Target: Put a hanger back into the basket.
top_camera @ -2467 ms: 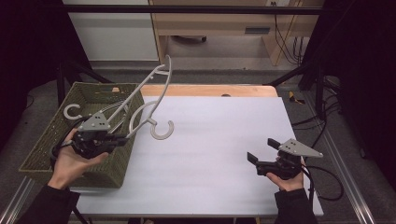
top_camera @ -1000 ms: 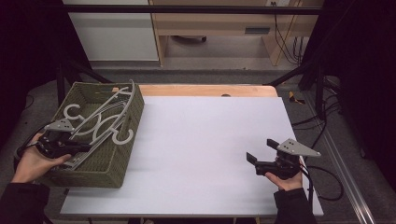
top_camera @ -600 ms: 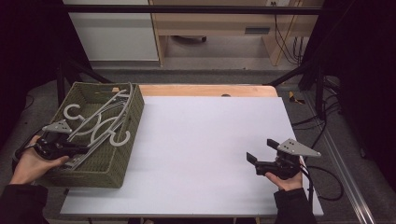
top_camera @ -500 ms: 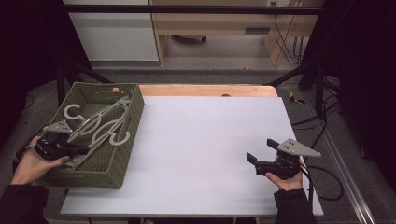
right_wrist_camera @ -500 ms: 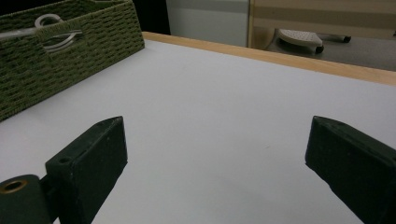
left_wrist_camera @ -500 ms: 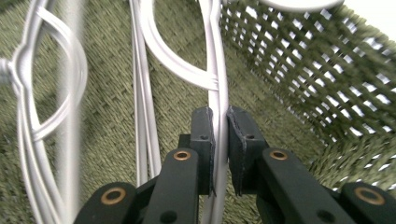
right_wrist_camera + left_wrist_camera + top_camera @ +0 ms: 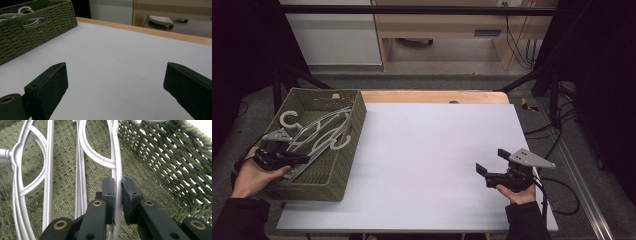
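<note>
Left gripper (image 7: 117,192) clenched on the thin bar of a pale grey plastic hanger (image 7: 117,157), both pads pressed flat against the bar; the hanger runs straight ahead of the jaws and lies inside the green woven basket (image 7: 162,162). More grey hangers (image 7: 47,170) lie just to the left of the jaws on the basket floor, their curved bars overlapping; the basket's wall rises close on the right. In the high view the left gripper (image 7: 279,159) sits at the basket's near left rim, hooks of the hangers (image 7: 314,132) lying beyond it. Right gripper (image 7: 117,85) released, jaws spread wide with nothing between them, low over the bare white table (image 7: 120,55); basket well ahead and to its left. In the high view the right gripper (image 7: 492,167) sits at the table's near right. No brand, label or writing legible anywhere.
</note>
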A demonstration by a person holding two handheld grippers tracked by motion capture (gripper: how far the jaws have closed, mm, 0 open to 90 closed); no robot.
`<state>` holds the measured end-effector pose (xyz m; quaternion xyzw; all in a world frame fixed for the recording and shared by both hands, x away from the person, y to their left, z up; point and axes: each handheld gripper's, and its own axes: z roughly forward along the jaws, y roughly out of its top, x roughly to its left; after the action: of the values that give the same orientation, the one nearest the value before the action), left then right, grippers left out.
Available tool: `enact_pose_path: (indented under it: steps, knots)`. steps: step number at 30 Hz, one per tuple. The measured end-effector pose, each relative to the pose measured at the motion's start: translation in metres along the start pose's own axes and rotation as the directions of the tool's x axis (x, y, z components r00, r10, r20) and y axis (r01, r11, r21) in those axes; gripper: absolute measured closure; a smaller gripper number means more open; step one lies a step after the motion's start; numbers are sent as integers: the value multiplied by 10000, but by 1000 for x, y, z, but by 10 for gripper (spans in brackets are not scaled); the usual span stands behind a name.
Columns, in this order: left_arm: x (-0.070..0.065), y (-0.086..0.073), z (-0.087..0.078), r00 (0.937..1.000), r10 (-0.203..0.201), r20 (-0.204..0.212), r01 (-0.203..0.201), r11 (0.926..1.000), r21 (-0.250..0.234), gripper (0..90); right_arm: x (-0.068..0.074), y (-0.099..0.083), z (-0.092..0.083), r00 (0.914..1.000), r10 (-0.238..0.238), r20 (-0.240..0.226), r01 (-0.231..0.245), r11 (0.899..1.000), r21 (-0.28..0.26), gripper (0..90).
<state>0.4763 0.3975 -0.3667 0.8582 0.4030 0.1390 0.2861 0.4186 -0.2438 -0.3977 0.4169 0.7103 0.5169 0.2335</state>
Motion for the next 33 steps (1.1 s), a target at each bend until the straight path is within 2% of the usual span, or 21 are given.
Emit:
enact_pose_path:
  steps: [3,4,5,6,9,12,15,18,21,25,27,30,31,32,33]
  knots:
    - [1,0,-2,9998,-178,13,178,9998,-56,800,0,0,0,10000,-12,-5,12,10000,0,57]
    - [2,-2,-1,9984,-473,-299,467,9987,-210,795,0,0,0,10000,-13,-2,13,10000,1,57]
    - [2,-2,-1,9984,-473,-299,467,9987,-210,788,0,0,0,10000,-13,-2,13,10000,1,57]
    - [4,-5,-1,9963,-600,-618,596,9982,-86,781,0,0,0,10000,-8,5,8,10000,-14,57]
    - [7,-8,1,9907,-813,-1091,823,9966,50,781,0,0,0,10000,-9,-1,9,10000,1,57]
    - [10,-10,1,9892,-1007,-1065,1003,9949,-90,786,0,0,0,10000,-10,6,10,10000,21,57]
    - [9,-8,0,9880,-1002,-1171,997,9950,-99,785,0,0,1,10000,-10,5,10,10000,26,57]
    - [11,-6,-5,9866,-1166,-1137,1141,9931,-282,785,0,0,1,10000,-8,3,8,10000,20,57]
    - [13,-5,-11,9824,-1385,-1252,1314,9893,-637,784,0,0,0,10000,-15,-3,15,10000,13,57]
    - [19,-7,-14,9672,-2034,-1523,1888,9764,-1051,769,0,0,0,10000,-16,-18,16,10000,8,57]
    - [23,-9,-14,9563,-2355,-1733,2164,9686,-1223,762,0,0,0,10000,-2,-9,2,10000,-1,57]
    - [28,-10,-14,9351,-2816,-2151,2573,9570,-1339,754,0,0,0,10000,-13,-10,13,10000,8,57]
    - [30,-10,-15,9324,-2821,-2259,2582,9574,-1296,753,0,0,0,10000,0,-3,0,10000,15,57]
    - [32,-9,-16,9323,-2743,-2358,2551,9608,-1088,752,0,0,1,10000,1,-2,-1,10000,11,57]
    - [32,-8,-15,9263,-2765,-2561,2572,9604,-1069,752,0,0,1,10000,-7,-1,7,10000,21,57]
